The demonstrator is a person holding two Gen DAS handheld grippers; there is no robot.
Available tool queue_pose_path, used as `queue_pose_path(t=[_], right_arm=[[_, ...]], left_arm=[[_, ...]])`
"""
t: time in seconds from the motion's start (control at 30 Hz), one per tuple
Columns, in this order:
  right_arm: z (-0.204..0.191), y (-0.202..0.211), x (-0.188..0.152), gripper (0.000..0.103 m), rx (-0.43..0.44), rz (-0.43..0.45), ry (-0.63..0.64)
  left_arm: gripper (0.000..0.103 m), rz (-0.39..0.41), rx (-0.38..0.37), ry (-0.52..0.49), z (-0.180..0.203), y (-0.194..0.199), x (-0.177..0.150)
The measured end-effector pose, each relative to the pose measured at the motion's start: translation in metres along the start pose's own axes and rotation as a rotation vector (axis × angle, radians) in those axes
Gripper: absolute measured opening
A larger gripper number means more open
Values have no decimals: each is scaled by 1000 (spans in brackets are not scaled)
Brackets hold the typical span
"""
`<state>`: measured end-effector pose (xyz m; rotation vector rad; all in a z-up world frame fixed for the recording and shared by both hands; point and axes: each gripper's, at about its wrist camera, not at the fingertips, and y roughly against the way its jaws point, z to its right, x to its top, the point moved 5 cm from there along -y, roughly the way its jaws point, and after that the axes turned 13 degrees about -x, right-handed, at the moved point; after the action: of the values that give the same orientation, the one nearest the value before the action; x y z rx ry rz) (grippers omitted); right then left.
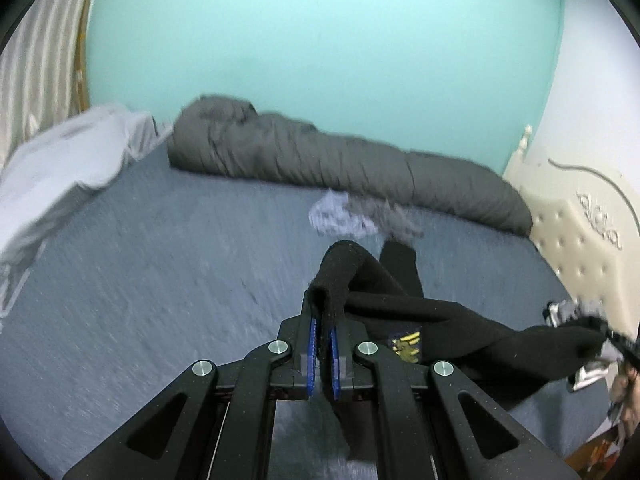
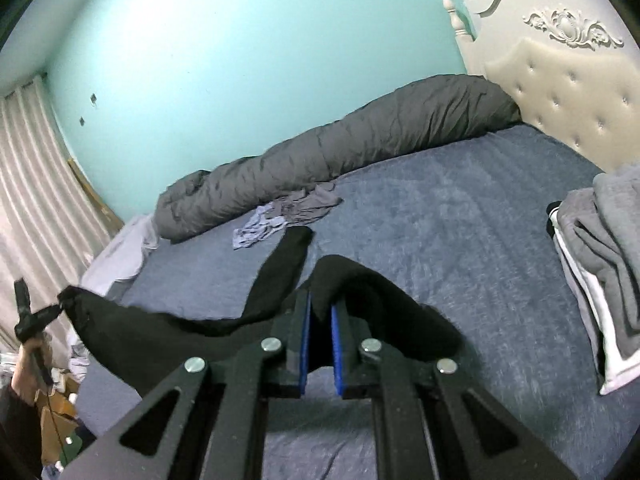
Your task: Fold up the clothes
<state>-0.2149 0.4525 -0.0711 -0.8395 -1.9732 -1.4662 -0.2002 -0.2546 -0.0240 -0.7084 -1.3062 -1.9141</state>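
Observation:
A black garment with a small yellow emblem hangs stretched between both grippers above the blue bed. My left gripper is shut on one bunched edge of it, with cloth squeezed between the blue pads. In the right wrist view my right gripper is shut on another edge of the black garment, and a sleeve trails down toward the bed. Each view shows the other gripper at the garment's far end: the right gripper and the left gripper.
A rolled grey duvet lies along the teal wall, with crumpled pale garments in front of it. Folded grey and white clothes are stacked at the right by the tufted headboard. White bedding and a curtain lie to the left.

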Motion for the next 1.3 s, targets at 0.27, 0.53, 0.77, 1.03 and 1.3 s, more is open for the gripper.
queue_pose_path(t=[0.27, 0.53, 0.77, 1.03, 1.3], right_arm=[[-36, -42, -99, 9, 64, -234, 64], [-65, -114, -216, 25, 30, -500, 124], [-43, -92, -169, 51, -34, -390, 126], [-5, -94, -132, 52, -66, -316, 5], [-15, -145, -138, 52, -42, -390, -47]], left_arm=[[5, -123, 128, 23, -37, -23, -9], [11, -302, 208, 126, -101, -86, -114], [56, -256, 242, 220, -134, -73, -122], [68, -155, 223, 194, -124, -64, -98], [68, -188, 92, 140, -69, -129, -129]])
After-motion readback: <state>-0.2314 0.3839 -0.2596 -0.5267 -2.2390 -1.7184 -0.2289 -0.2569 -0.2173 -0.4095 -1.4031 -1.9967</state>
